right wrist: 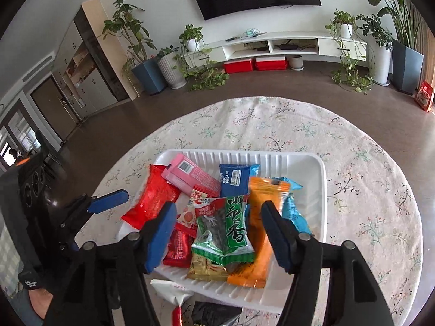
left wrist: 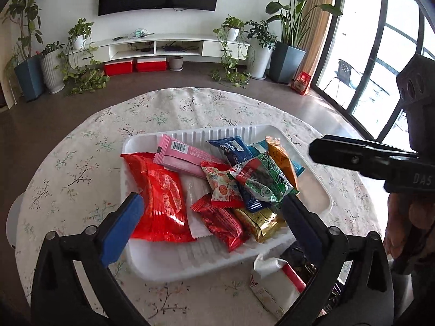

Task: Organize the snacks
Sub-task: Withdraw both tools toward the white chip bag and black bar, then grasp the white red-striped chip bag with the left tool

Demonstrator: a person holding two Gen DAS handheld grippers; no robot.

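two hand-held grippers, left [left wrist: 212,212] and right [right wrist: 217,231], both open and empty, hover over the white tray [left wrist: 190,260] of snacks on the worktop. green packet [right wrist: 223,233] lies atop the pile, directly between right's fingers, long axis along them; right is nearer.

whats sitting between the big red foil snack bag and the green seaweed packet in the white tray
A small white packet with red and green print lies between the big red foil bag and the green seaweed packet in the white tray, clearest from the left wrist.
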